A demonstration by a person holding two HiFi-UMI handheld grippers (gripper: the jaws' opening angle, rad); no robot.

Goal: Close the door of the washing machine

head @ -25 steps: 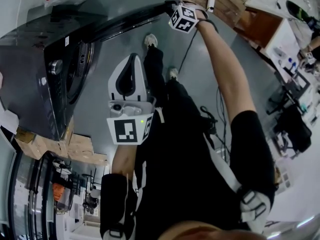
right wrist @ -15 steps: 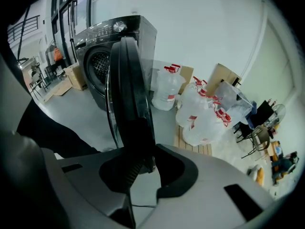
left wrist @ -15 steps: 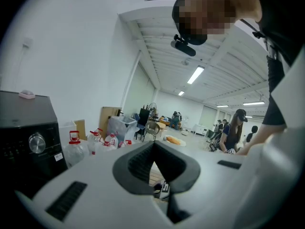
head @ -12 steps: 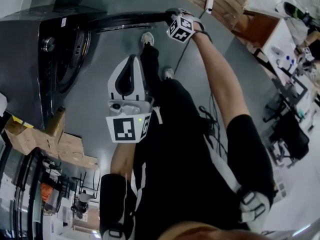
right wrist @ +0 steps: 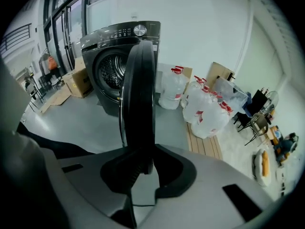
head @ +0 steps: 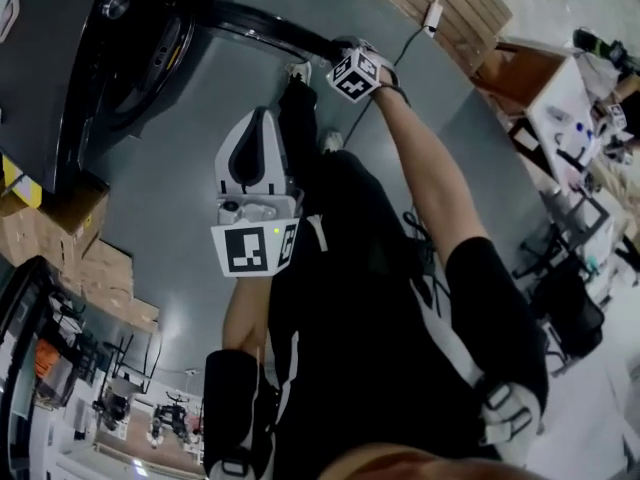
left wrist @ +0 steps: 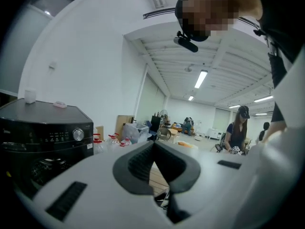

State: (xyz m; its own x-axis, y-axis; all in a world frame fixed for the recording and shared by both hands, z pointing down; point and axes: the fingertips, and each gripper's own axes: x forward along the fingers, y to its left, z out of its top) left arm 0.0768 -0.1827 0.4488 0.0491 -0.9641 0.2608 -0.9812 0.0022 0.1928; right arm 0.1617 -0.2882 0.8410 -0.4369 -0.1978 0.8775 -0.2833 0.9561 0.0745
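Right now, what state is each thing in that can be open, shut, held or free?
Washing machine door: open, swung out from the machine, its edge between the right gripper's jaws.
Washing machine: drum opening uncovered.
Right gripper: closed on the door's edge.
Left gripper: jaws together, holding nothing, held near the person's body.

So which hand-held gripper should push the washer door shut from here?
Right. The right hand-held gripper is clamped on the edge of the open door, in front of the washing machine. The left hand-held gripper is shut on nothing, held near the torso, away from the door.
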